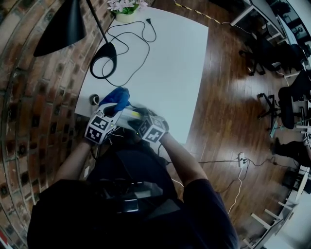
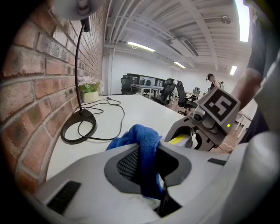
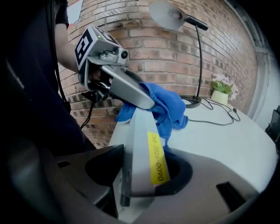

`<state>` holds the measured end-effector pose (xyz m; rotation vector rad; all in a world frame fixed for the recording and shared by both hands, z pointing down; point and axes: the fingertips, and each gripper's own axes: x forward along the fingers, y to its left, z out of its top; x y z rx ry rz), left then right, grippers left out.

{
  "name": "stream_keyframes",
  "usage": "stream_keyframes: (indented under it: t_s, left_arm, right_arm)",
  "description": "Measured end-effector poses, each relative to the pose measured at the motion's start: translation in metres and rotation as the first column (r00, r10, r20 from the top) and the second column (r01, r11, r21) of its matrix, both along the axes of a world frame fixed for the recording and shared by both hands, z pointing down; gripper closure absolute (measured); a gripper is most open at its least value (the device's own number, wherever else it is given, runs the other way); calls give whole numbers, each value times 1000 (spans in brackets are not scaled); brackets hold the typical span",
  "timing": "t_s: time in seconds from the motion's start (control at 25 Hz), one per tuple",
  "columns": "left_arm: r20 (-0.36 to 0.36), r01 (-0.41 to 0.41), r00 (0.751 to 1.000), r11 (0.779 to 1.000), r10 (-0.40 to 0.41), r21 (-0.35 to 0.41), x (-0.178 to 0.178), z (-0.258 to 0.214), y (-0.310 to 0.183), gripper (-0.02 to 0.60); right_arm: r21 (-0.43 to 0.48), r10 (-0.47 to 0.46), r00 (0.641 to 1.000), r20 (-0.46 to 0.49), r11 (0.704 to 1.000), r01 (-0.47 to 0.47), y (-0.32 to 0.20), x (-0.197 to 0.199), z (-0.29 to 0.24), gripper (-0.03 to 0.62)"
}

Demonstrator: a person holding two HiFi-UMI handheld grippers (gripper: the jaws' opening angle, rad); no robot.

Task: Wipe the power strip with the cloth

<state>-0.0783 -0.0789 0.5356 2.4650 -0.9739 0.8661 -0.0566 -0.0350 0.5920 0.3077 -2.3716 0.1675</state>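
Note:
In the right gripper view, a white power strip (image 3: 144, 148) with a yellow label lies between the jaws of my right gripper (image 3: 140, 175), which is shut on its near end. The strip runs away from that camera and up to the left gripper (image 3: 131, 94). My left gripper (image 2: 146, 164) is shut on a bunched blue cloth (image 2: 144, 144), which drapes over the strip's far end (image 3: 168, 105). In the head view both grippers meet over the near left corner of the white table (image 1: 170, 73), the cloth (image 1: 116, 96) in front of them and the strip (image 1: 129, 115) between them.
A black desk lamp stands with its ring base (image 1: 103, 61) on the table, its cable looping toward a flower pot (image 1: 125, 9) at the far edge. A small dark round object (image 1: 95, 99) sits by the brick wall (image 1: 34, 97). Another power strip (image 1: 240, 159) lies on the wooden floor at right.

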Motion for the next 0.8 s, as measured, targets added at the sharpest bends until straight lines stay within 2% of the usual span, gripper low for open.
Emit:
stream_keyframes:
  t_s: [0.12, 0.2, 0.4, 0.72, 0.8]
  left_arm:
    - [45, -48, 998, 999, 47, 21, -1, -1, 3, 508]
    - [73, -50, 996, 998, 47, 42, -6, 1, 0, 508]
    - [104, -18, 995, 998, 12, 55, -28, 1, -7, 506]
    - [148, 114, 981, 991, -123, 65, -79, 9, -19, 508]
    - [155, 130, 978, 990, -137, 54, -88, 14, -18, 508]
  right_arm:
    - [7, 4, 1000, -14, 1000, -4, 2, 2, 6, 385]
    - [-3, 11, 1000, -14, 1000, -11, 5, 5, 8, 395]
    - [30, 2, 1000, -3, 1000, -2, 4, 3, 0, 401]
    - [149, -34, 995, -99, 988, 48, -2, 14, 1, 405]
    - [197, -37, 987, -158, 978, 68, -6, 21, 5, 405]
